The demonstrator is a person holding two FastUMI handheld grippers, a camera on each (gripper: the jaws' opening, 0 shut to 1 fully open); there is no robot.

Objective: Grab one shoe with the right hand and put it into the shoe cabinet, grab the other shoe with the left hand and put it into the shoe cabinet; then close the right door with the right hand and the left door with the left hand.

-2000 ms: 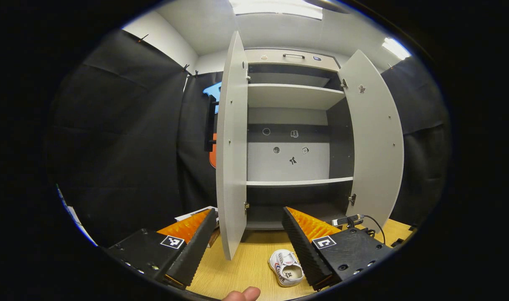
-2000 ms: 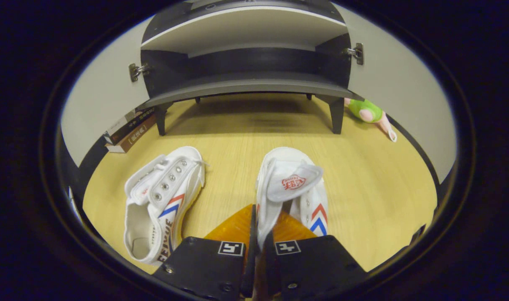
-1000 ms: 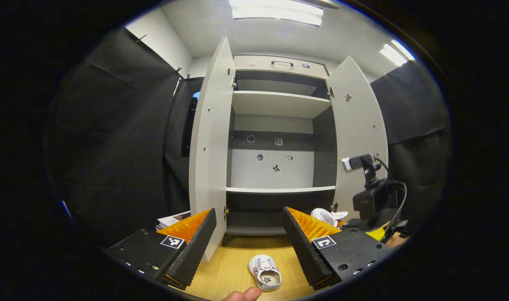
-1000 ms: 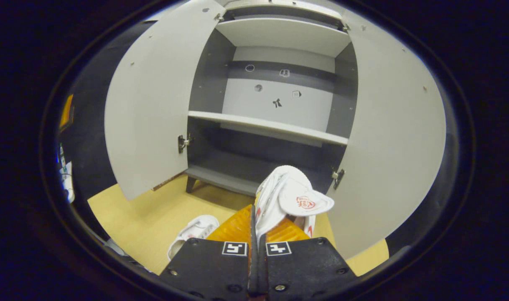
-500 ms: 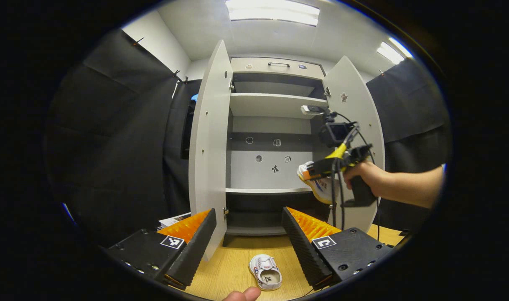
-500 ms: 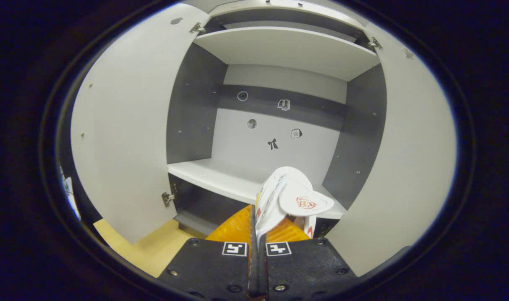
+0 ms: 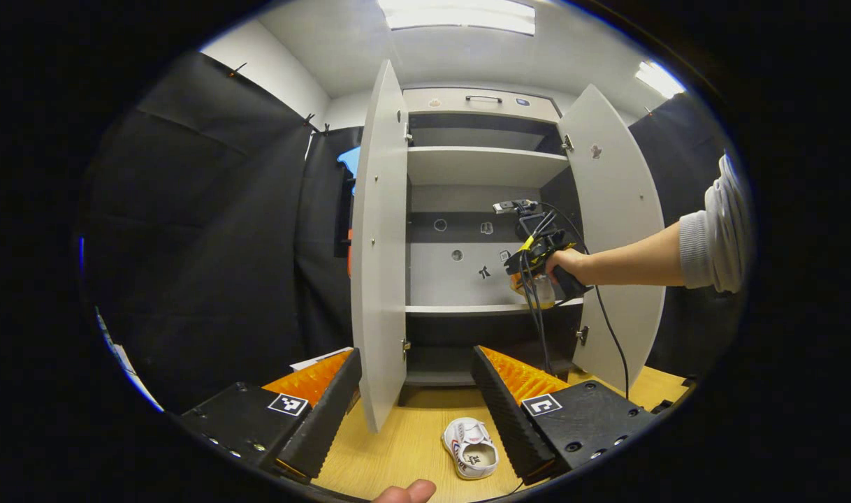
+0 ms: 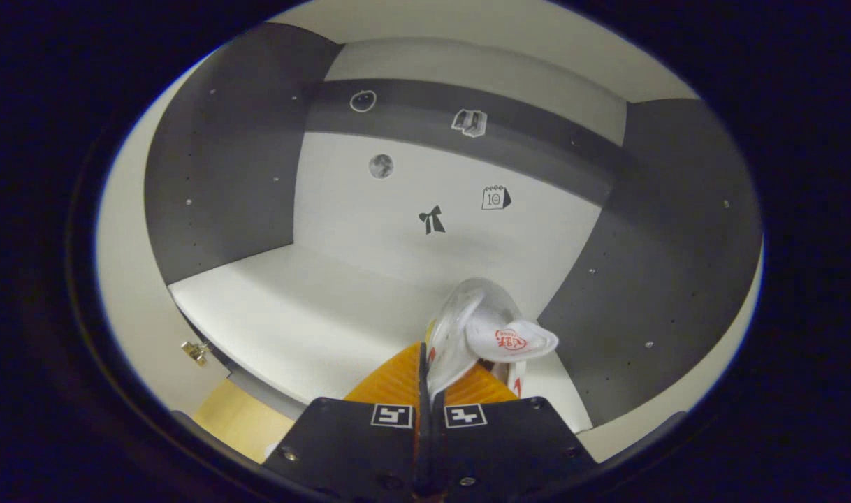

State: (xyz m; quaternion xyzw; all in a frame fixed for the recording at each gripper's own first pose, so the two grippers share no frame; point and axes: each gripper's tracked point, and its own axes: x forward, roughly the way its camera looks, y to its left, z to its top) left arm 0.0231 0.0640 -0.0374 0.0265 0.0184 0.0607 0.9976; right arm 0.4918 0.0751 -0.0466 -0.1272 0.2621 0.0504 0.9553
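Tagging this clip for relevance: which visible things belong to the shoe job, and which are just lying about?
Job:
- held shoe, in the right tongs
- floor shoe
- left tongs, open
- cabinet, left door, right door

Lying about:
- books behind the left door

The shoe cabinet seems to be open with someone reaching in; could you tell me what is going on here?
A person is putting shoes away. The right gripper, clamped on one white shoe, is holding it over the middle shelf inside the shoe cabinet. The left gripper hangs open, and the other shoe lies on the floor. Both doors are open.
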